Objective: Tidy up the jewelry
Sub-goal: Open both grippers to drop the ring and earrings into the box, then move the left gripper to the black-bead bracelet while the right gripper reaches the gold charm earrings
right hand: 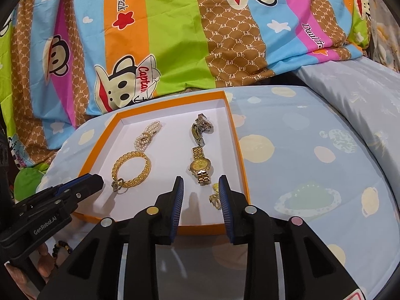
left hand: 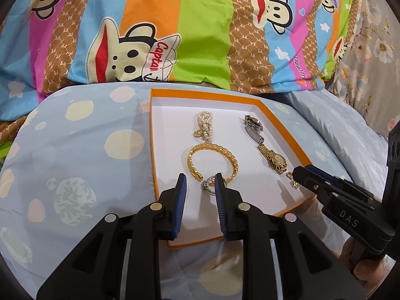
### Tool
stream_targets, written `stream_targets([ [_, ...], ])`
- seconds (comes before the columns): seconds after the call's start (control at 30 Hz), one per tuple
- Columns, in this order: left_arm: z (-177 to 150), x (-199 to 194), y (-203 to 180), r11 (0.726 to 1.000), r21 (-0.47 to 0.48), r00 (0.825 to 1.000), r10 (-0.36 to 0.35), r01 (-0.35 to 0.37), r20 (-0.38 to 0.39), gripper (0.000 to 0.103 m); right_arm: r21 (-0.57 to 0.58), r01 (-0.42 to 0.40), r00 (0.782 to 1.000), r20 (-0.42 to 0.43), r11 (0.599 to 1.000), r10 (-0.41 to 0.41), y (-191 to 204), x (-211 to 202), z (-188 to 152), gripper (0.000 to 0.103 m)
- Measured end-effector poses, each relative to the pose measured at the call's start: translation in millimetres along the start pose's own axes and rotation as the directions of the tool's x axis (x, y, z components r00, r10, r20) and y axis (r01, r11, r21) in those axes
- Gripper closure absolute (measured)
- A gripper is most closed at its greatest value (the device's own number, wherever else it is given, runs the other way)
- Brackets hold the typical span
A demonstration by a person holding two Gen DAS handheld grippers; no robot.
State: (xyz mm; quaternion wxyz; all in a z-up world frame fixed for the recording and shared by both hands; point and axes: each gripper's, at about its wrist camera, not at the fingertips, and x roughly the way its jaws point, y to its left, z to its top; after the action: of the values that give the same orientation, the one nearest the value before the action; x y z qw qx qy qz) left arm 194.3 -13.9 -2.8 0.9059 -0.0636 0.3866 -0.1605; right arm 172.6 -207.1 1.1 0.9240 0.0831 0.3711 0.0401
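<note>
An orange-rimmed white tray (left hand: 153, 135) (right hand: 240, 147) lies on a blue pillow. In it lie a pearl bracelet (left hand: 205, 125) (right hand: 147, 135), a gold braided bangle (left hand: 212, 161) (right hand: 131, 168), a silver watch (left hand: 253, 126) (right hand: 201, 126), a gold watch (left hand: 273, 161) (right hand: 202, 166), a ring (left hand: 209, 183) (right hand: 117, 184) at the bangle's near end, and gold earrings (left hand: 293, 181) (right hand: 215, 197). My left gripper (left hand: 200, 182) (right hand: 98, 178) is open, its tips just before the ring. My right gripper (right hand: 201, 183) (left hand: 298, 171) is open, its right finger beside the earrings.
The blue pillow (left hand: 75, 150) (right hand: 300, 155) with pale circles carries the tray. A striped cartoon blanket (left hand: 200, 25) (right hand: 175, 37) rises right behind the tray. A plain blue cushion (right hand: 362, 95) lies at the right. A dark bead bracelet (right hand: 61, 246) shows on the hand below the left gripper.
</note>
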Motion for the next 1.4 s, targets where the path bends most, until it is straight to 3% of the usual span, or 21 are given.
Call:
stream_targets([
  [0.27, 2.4, -13.6, 3.7, 1.000, -0.015, 0.998, 0.022, -0.021, 0.062, 0.081, 0.003, 0.009, 0.999, 0.046, 1.000, -0.009, -2.6, -10.3, 0.4, 0.074],
  [0.57, -5.7, -44.7, 17.0, 0.997, -0.054, 0.995, 0.065, -0.061, 0.079, 0.080, -0.008, 0.028, 0.997, 0.066, 1.000, -0.027, 0.1, -37.4, -16.4, 0.074],
  [0.7, -25.1, -65.7, 27.6, 0.995, -0.071, 0.996, 0.075, -0.071, 0.056, 0.070, 0.002, 0.010, 0.999, 0.041, 1.000, -0.010, 1.6, -52.0, -36.8, 0.074],
  [0.93, -64.9, -89.8, 43.4, 0.991, -0.105, 0.997, 0.082, -0.082, -0.005, 0.069, 0.032, -0.023, 1.000, 0.014, 0.999, 0.023, 8.5, -71.8, -67.8, 0.074],
  [1.07, -77.0, -99.9, 44.2, 0.991, -0.112, 0.997, 0.072, -0.073, -0.013, 0.069, 0.032, -0.042, 0.999, -0.010, 0.999, 0.042, 15.9, -77.6, -81.9, 0.074],
  [1.13, -81.6, -101.4, 42.4, 0.992, -0.106, 0.997, 0.072, -0.074, -0.021, 0.062, 0.029, -0.046, 0.999, -0.009, 0.999, 0.046, 19.9, -82.1, -87.6, 0.074],
  [1.33, -92.5, -98.8, 34.6, 0.994, -0.097, 0.997, 0.055, -0.060, -0.060, 0.058, 0.038, -0.056, 0.998, -0.019, 0.998, 0.057, 23.0, -88.1, -97.5, 0.073],
  [1.4, -93.8, -98.7, 31.7, 0.994, -0.086, 0.996, 0.062, -0.067, -0.060, 0.053, 0.034, -0.060, 0.998, -0.031, 0.998, 0.061, 25.6, -87.9, -99.9, 0.073],
])
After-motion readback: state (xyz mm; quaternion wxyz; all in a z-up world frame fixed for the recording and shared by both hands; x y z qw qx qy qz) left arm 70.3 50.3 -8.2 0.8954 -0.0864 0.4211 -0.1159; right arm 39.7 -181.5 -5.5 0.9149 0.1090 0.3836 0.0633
